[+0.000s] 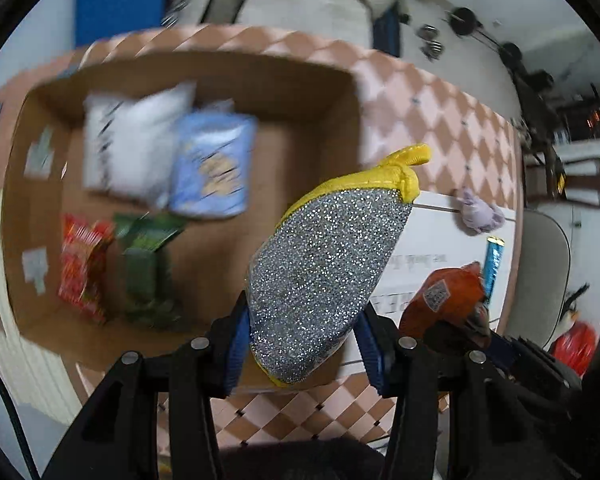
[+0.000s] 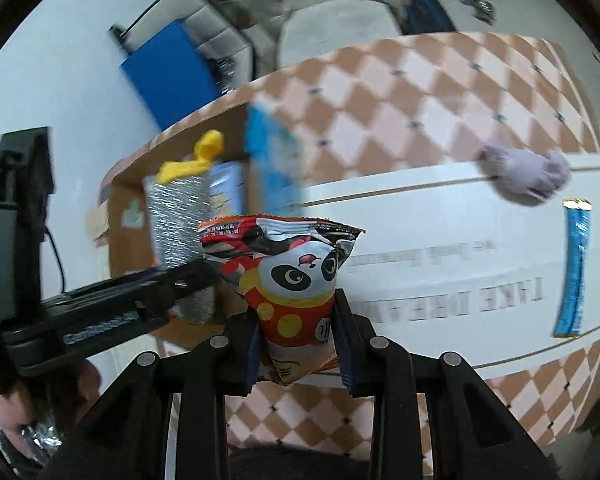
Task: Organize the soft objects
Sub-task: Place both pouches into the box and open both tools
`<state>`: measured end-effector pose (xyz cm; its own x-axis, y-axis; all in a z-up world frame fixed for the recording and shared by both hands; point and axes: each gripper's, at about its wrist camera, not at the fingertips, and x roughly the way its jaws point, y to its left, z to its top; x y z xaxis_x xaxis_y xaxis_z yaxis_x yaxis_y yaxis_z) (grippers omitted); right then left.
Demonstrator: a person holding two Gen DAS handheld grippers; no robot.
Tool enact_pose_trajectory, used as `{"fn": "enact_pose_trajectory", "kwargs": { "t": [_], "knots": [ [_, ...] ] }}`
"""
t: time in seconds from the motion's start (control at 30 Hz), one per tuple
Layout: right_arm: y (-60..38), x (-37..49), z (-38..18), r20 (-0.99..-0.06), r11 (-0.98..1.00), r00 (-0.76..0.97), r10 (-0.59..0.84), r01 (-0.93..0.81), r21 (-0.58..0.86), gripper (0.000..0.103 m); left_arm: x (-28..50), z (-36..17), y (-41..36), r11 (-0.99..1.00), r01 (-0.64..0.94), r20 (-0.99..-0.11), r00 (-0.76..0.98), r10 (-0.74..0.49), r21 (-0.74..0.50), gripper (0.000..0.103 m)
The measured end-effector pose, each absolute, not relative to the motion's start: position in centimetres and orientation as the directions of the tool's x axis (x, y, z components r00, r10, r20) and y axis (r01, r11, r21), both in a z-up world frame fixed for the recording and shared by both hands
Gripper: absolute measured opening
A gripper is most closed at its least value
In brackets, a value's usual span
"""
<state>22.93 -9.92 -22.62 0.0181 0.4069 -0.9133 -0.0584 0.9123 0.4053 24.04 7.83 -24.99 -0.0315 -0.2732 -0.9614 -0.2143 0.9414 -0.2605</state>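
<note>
Cardboard is filling the ground ahead and left of the left gripper (image 1: 300, 340): an open box (image 1: 320, 92) holding a white pouch (image 1: 136, 140), a pale blue snack bag (image 1: 212, 168), a red packet (image 1: 84, 264) and a green packet (image 1: 148, 264), all blurred. Between its blue pads (image 1: 236, 344) the left gripper is pinching a silver glitter scouring pad (image 1: 320, 276) with yellow trim, its loop end pointing up and away over the box's near right corner. Right of that pad, a lilac soft toy (image 1: 480, 212) and a blue stick packet (image 1: 494, 264) are lying apart on a white board (image 1: 440, 236). The right gripper (image 2: 300, 344) is sitting closed on the lower end of a panda snack bag (image 2: 292, 280), which is standing upright above its fingers. A checkered tablecloth (image 2: 380, 112) is lying under everything.
</note>
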Motion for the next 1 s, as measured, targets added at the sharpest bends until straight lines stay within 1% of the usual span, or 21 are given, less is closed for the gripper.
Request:
{"fn": "enact_pose_trajectory", "kwargs": {
  "t": [0.23,0.43,0.5,0.57,0.6,0.63,0.67,0.73,0.77,0.9,1.0],
  "knots": [
    [-3.6,22.1,-23.5,-0.926,0.92,-0.021,0.378,-0.106,0.378,0.033,22.5,-28.2,12.5,0.884,-0.35,-0.927,-0.096,-0.363,-0.31,0.046],
    [-1.1,22.1,-25.7,-0.943,0.936,-0.056,0.327,-0.119,0.332,0.033,21.5,-30.2,14.2,0.848,-0.402,-0.889,-0.15,-0.433,-0.345,0.049],
    [-0.4,22.1,-26.3,-0.949,0.941,-0.086,0.304,-0.129,0.313,0.035,21.1,-30.7,14.5,0.844,-0.421,-0.885,-0.171,-0.433,-0.332,0.05],
    [-0.1,21.9,-26.7,-0.955,0.949,-0.105,0.276,-0.131,0.288,0.037,20.7,-30.9,14.9,0.85,-0.417,-0.888,-0.18,-0.423,-0.321,0.052],
    [0.0,21.8,-26.7,-0.958,0.95,-0.102,0.269,-0.136,0.282,0.042,20.7,-30.8,14.9,0.857,-0.409,-0.892,-0.181,-0.413,-0.313,0.056],
    [0.1,21.8,-26.5,-0.96,0.952,-0.098,0.262,-0.137,0.274,0.047,20.5,-30.7,15.2,0.863,-0.401,-0.898,-0.18,-0.402,-0.306,0.058],
    [0.2,21.7,-26.5,-0.963,0.954,-0.098,0.252,-0.14,0.264,0.055,20.4,-30.5,15.4,0.869,-0.398,-0.905,-0.176,-0.388,-0.296,0.059],
    [0.3,21.6,-26.1,-0.963,0.955,-0.093,0.251,-0.139,0.263,0.057,20.2,-30.0,15.7,0.88,-0.382,-0.916,-0.166,-0.365,-0.282,0.065],
    [0.4,21.5,-26.0,-0.964,0.955,-0.094,0.251,-0.14,0.262,0.057,20.1,-29.6,15.8,0.885,-0.374,-0.921,-0.16,-0.356,-0.277,0.067],
    [0.5,21.0,-25.1,-0.975,0.963,-0.071,0.212,-0.157,0.22,0.057,19.5,-27.4,16.5,0.909,-0.338,-0.948,-0.117,-0.296,-0.242,0.067],
    [0.4,20.4,-24.1,-0.981,0.967,-0.05,0.189,-0.162,0.195,0.057,18.9,-24.8,17.0,0.937,-0.298,-0.978,-0.046,-0.205,-0.183,0.067]
  ]
}}
